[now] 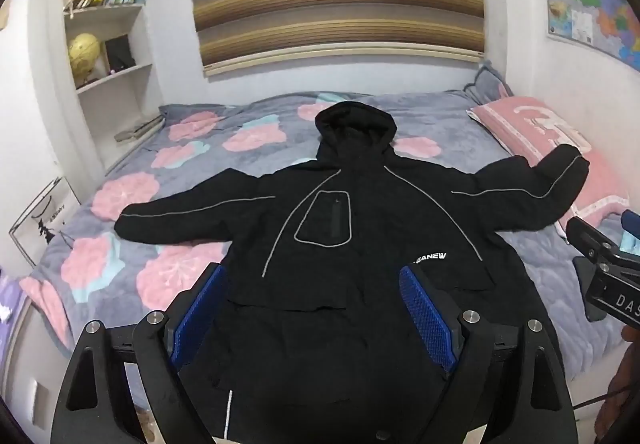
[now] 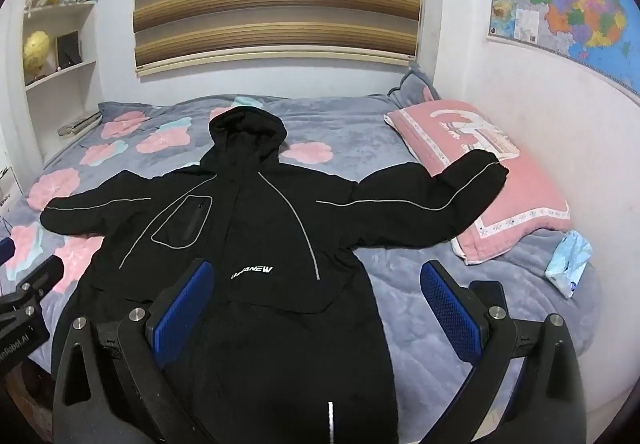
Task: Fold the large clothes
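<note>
Across the flowered bedspread (image 1: 120, 272) a black hooded jacket (image 1: 340, 244) lies front up and spread flat, its hood (image 2: 246, 132) toward the far wall and both sleeves stretched straight out to the sides. That layout looks deliberate: with the body smooth and the arms extended, each sleeve and side panel can be taken and turned inward without dragging the rest. One sleeve (image 2: 440, 196) reaches far enough that its cuff rests on the pink pillow (image 2: 520, 180), so it sits slightly raised and may slide when pulled; the other sleeve (image 1: 180, 212) lies flat on the bedspread. A small blue packet (image 2: 568, 264) lies near the pillow, apart from the jacket. Both tools hover above the hem end of the garment, angled downward over it, which suits a start from the lower edge or the sides. The left gripper (image 1: 316, 308) has its blue pads spread wide with only the jacket's lower body seen beneath them, nothing pinched. The right gripper (image 2: 316, 308) is likewise spread fully, one pad over the jacket and the other over bare bedspread, holding and touching nothing. Folding appears not yet begun.
</note>
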`<act>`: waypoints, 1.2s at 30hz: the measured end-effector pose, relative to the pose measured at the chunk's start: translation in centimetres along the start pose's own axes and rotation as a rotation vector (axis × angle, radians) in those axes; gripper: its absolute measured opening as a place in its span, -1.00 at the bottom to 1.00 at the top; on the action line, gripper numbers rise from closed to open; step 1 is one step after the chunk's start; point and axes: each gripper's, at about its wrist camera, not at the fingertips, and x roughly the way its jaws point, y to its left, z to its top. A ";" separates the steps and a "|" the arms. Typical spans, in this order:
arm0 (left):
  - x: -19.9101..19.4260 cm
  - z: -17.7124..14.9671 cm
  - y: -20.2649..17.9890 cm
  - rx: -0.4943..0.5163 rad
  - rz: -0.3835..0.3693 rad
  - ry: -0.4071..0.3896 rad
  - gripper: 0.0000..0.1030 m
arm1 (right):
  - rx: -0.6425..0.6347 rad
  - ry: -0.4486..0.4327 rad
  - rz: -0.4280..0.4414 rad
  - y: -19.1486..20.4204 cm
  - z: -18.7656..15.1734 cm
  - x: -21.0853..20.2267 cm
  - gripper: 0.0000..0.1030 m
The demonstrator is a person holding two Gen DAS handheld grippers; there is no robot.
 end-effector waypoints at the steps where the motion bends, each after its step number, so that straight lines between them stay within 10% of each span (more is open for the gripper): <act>1: 0.1 0.0 -0.3 0.002 0.005 -0.001 0.72 | 0.002 -0.004 -0.008 -0.2 0.0 -0.2 1.00; 36: -1.5 -1.3 -2.0 0.014 -0.033 0.016 0.72 | -0.027 -0.029 -0.045 0.0 -1.0 -2.3 1.00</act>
